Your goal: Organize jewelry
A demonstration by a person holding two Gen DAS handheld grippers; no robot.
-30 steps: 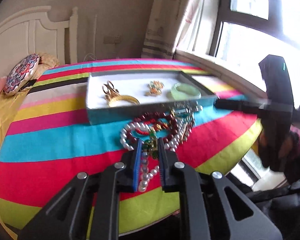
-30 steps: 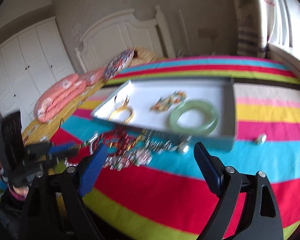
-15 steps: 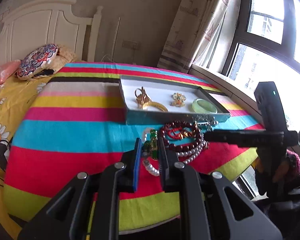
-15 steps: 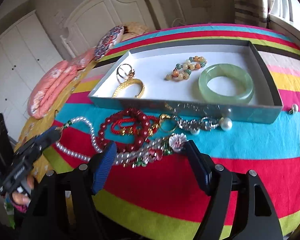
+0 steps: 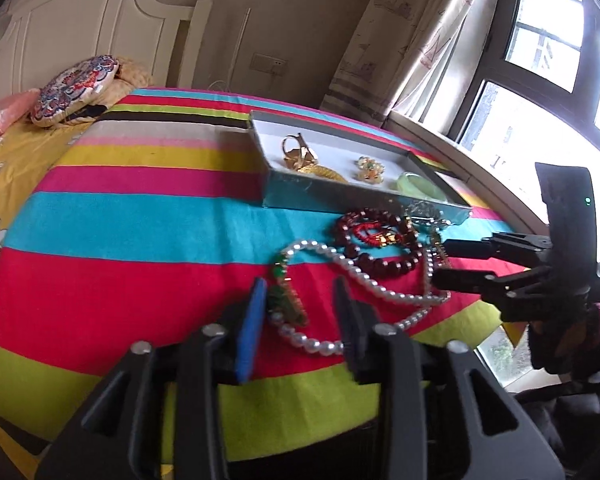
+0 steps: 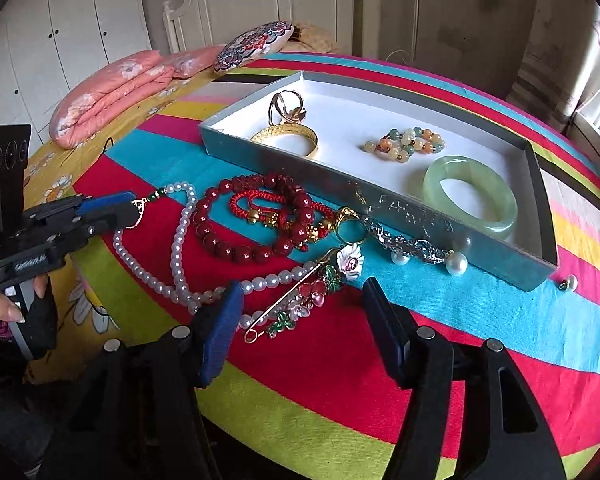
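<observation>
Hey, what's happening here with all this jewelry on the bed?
A person holding a gripper in each hand is sorting jewelry into a grey box on a striped bedspread. A gold bangle, a green jade bangle and a beaded bracelet already lie inside. The left gripper is opening around the pearl necklace near its green clasp. The right gripper is closing around a flower brooch pin, not yet pressing on it.

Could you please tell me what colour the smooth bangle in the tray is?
The bangle is pale translucent green, clearest in the right wrist view.
</observation>
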